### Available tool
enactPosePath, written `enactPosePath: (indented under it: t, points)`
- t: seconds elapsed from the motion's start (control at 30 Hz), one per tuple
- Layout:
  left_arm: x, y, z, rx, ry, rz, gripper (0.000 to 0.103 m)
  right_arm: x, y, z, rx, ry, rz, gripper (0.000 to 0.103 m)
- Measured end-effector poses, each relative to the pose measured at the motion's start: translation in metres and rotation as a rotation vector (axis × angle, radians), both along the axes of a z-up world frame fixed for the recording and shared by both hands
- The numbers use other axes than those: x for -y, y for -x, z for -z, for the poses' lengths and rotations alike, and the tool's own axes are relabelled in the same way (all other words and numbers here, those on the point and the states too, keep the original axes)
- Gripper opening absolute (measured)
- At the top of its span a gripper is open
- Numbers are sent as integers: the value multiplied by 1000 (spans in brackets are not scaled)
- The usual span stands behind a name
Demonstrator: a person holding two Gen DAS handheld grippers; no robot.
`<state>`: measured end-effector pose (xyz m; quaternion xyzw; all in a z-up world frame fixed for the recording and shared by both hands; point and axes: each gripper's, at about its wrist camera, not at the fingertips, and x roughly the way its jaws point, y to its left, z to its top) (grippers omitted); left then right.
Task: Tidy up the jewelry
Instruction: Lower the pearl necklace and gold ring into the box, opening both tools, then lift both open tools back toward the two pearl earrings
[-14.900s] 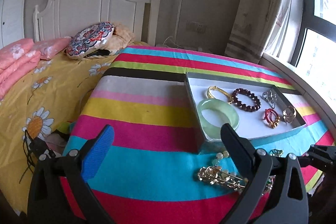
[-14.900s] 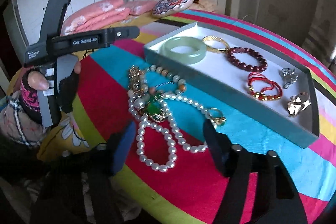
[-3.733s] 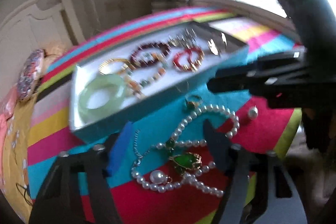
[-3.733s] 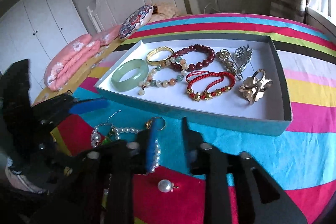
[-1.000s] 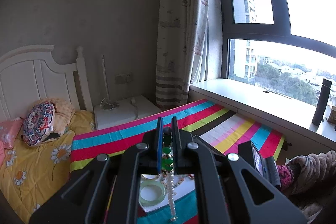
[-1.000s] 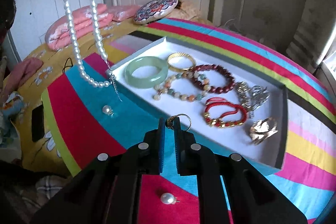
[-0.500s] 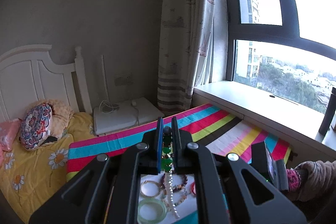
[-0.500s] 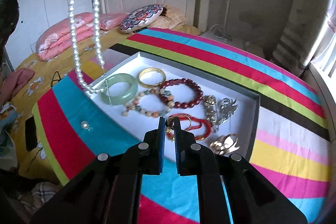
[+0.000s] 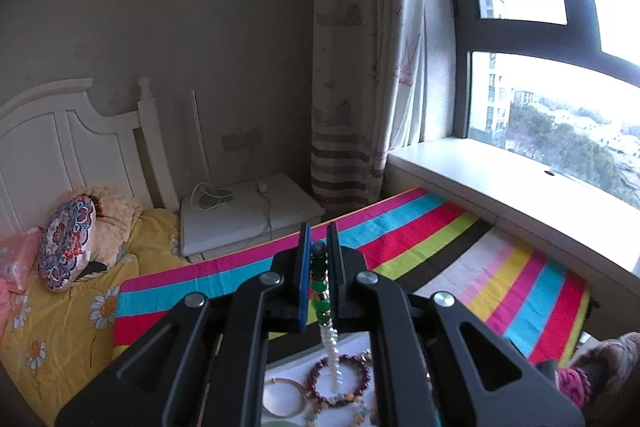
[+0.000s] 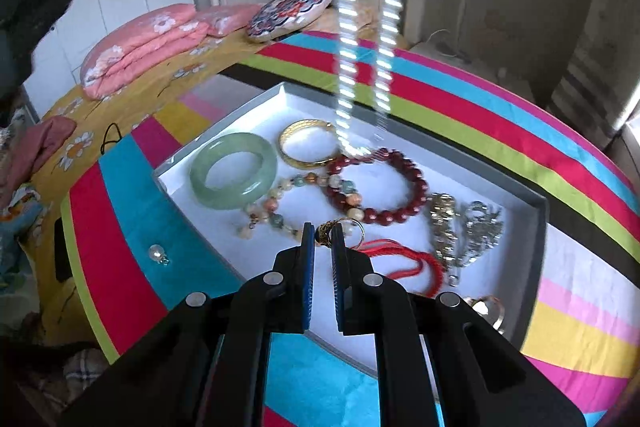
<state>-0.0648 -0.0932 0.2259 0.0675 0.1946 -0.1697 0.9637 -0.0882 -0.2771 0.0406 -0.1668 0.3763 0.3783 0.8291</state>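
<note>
A striped cloth (image 10: 500, 115) bears a white tray (image 10: 534, 239) of bracelets; above the tray, the left gripper (image 9: 319, 247) clamps a pearl necklace (image 10: 347, 39) whose loop hangs into the tray, the right gripper (image 10: 323, 235) pinches a gold ring (image 10: 348, 227).

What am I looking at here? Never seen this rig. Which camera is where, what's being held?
No robot: a person holds a two-finger gripper in each hand, each with a fisheye camera looking along its fingers. The left view shows the left gripper shut on a pearl necklace by its green beads. The right view shows the right gripper shut on a gold ring above the tray, with the pearls dangling in from above. The tray, on a striped cloth, holds a jade bangle, bracelets and brooches. One loose pearl lies outside it.
</note>
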Motion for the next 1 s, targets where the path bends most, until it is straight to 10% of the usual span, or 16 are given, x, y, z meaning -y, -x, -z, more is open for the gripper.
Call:
enactPosePath:
  t: [0.8, 1.0]
  points:
    - [-43, -29, 127, -206, -48, -133, 8, 34, -56, -4, -41, 0, 106, 9]
    - [-82, 22, 142, -157, 60, -242, 81, 29, -60, 3, -45, 21, 114, 11]
